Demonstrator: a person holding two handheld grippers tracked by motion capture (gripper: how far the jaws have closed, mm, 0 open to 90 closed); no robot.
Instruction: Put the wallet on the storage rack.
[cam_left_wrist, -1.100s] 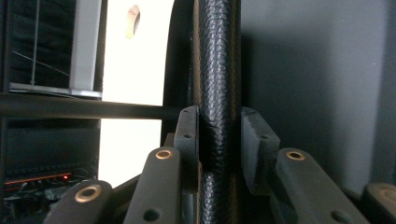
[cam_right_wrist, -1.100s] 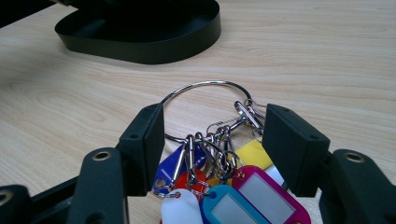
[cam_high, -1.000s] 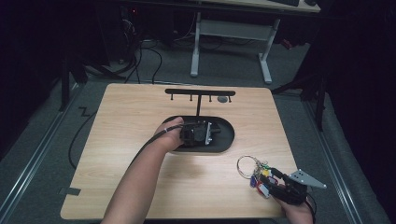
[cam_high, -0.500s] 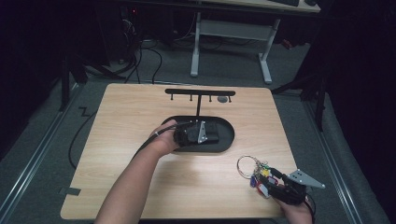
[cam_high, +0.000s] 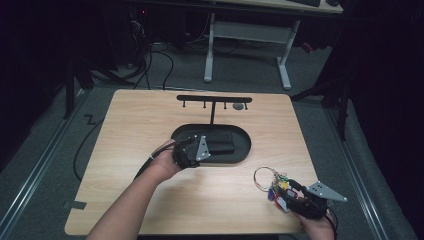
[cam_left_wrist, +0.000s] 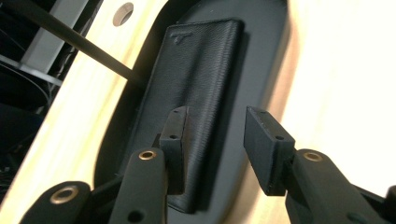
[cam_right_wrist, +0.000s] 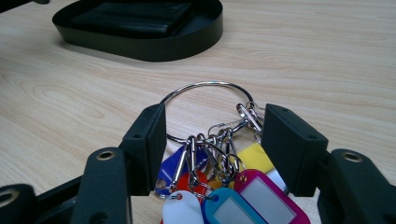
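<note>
Jaws of the left gripper (cam_left_wrist: 212, 140) stood apart with nothing pressed between them; a black textured leather wallet (cam_left_wrist: 194, 84) lay flat ahead of them and partly under the left-hand jaw, inside a shallow black oval tray (cam_left_wrist: 261, 56) on the light wooden table (cam_high: 150, 120). Neither pad touched the wallet, so it seemed already set down and the gripper clear of it.

Jaws of the right gripper (cam_right_wrist: 212, 140) also stood apart, flanking a large silver key ring (cam_right_wrist: 205, 100) loaded with snap hooks and coloured plastic tags (cam_right_wrist: 224, 205). The ring's loop lay ahead of the jaw tips on the table, the tags between and below the pads; no pad appeared to press on them.

Judging by this, the step in hand was likely the pickup of the keys. Next, the right jaws would need to close on the bunched clips or the ring, lift cleanly, and carry it toward the black T-shaped hook rack (cam_high: 214, 100) rising from the tray.
</note>
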